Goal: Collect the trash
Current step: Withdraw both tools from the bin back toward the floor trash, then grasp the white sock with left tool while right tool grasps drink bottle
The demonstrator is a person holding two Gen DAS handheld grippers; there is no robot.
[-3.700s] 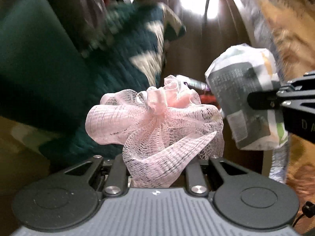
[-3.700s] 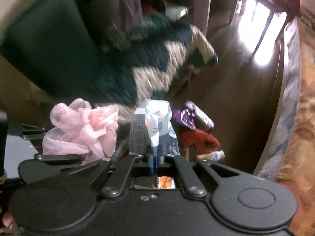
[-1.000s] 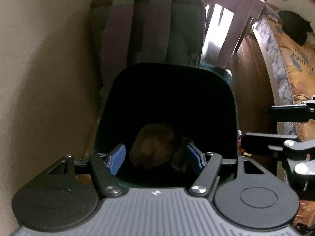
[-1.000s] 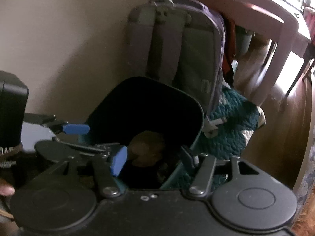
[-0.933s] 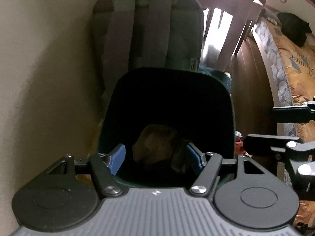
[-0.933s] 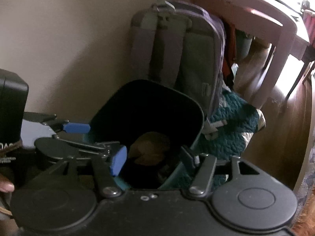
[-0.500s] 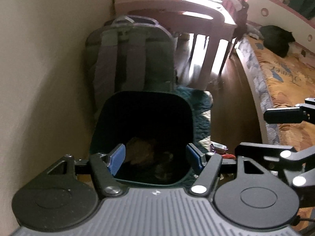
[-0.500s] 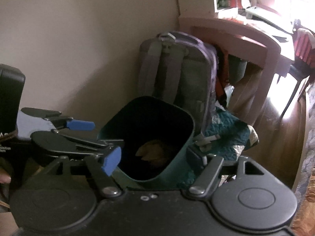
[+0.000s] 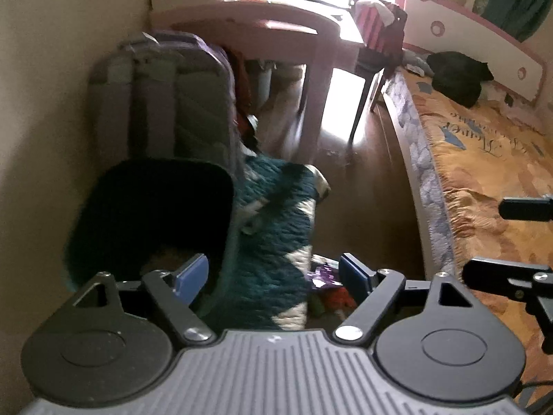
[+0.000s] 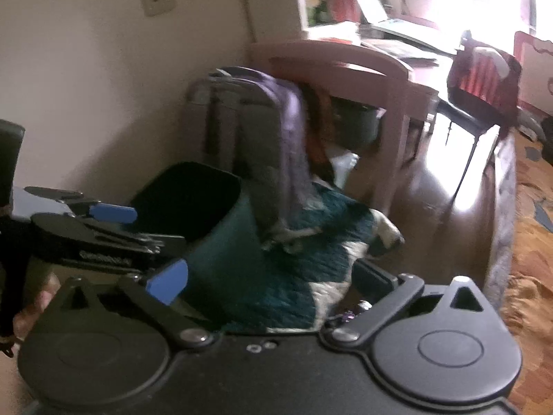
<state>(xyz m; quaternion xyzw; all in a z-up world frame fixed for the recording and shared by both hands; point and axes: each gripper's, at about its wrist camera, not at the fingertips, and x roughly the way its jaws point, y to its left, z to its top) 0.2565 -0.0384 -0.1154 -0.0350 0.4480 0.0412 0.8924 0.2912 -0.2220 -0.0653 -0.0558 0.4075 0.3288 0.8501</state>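
Both tools are empty: our left tool [image 9: 274,275] stands with its blue-padded jaws wide apart and nothing between them, and our right tool [image 10: 273,280] has its jaws spread as wide, also bare; both have just been opening further. Low in the left wrist view, just past the left tool's right-hand pad, lies what we take for the remaining trash: a small heap of crinkled purple and red wrappers [image 9: 328,288] on the dark wooden floor [image 9: 366,207], tight against the edge of the quilted teal-and-cream blanket [image 9: 276,228]. In the right wrist view only a purple scrap [image 10: 349,313] of it peeps over the tool's body near the bottom centre. The heap sits ahead of and below both tools, between them, a shade nearer the left one by our reading; its long axis we cannot tell, the pieces being small and blurred. The dark teal plastic bin [image 9: 152,214], squarish with rounded corners and smooth walls, stands at the lower left of both frames against the cream wall, with something brownish showing dimly inside. Behind it leans a grey fabric backpack with purple trim [image 9: 172,103], and a pale pink wooden desk [image 9: 276,31] fills the upper middle. We judge the wrappers light and springy, so they are likely to slide on the smooth floor.
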